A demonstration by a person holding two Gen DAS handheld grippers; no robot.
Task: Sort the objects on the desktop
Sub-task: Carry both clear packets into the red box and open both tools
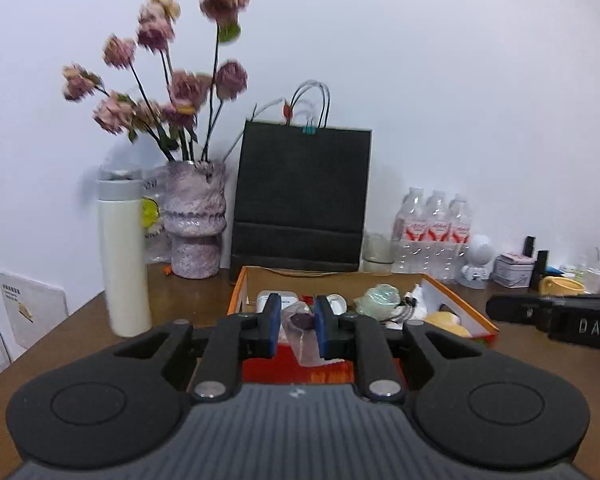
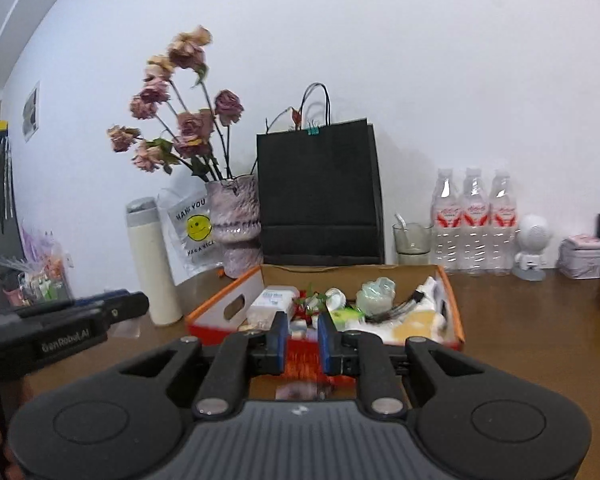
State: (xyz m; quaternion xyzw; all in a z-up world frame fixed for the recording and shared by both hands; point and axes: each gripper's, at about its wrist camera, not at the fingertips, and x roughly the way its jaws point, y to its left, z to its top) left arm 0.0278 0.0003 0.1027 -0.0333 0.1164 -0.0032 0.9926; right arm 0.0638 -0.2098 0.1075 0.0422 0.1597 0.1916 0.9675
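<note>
An orange-rimmed cardboard box (image 1: 236, 294) (image 2: 454, 312) sits on the brown desk, filled with small items: a white box (image 2: 274, 300), a pale green wad (image 2: 376, 294), a black cable (image 2: 404, 306). My left gripper (image 1: 296, 324) hovers at the box's near edge with its jaws closed on a clear plastic bag holding something purple (image 1: 302, 326). My right gripper (image 2: 303, 338) is just in front of the box with a narrow gap between its blue pads; nothing shows between them. Each gripper shows at the edge of the other's view (image 1: 556, 316) (image 2: 60, 324).
Behind the box stand a black paper bag (image 1: 302, 200), a purple vase of dried flowers (image 1: 194, 220), a white thermos (image 1: 126, 264), three water bottles (image 1: 432, 232), a glass (image 2: 412, 240), a white figurine (image 2: 534, 248) and a yellow mug (image 1: 562, 286).
</note>
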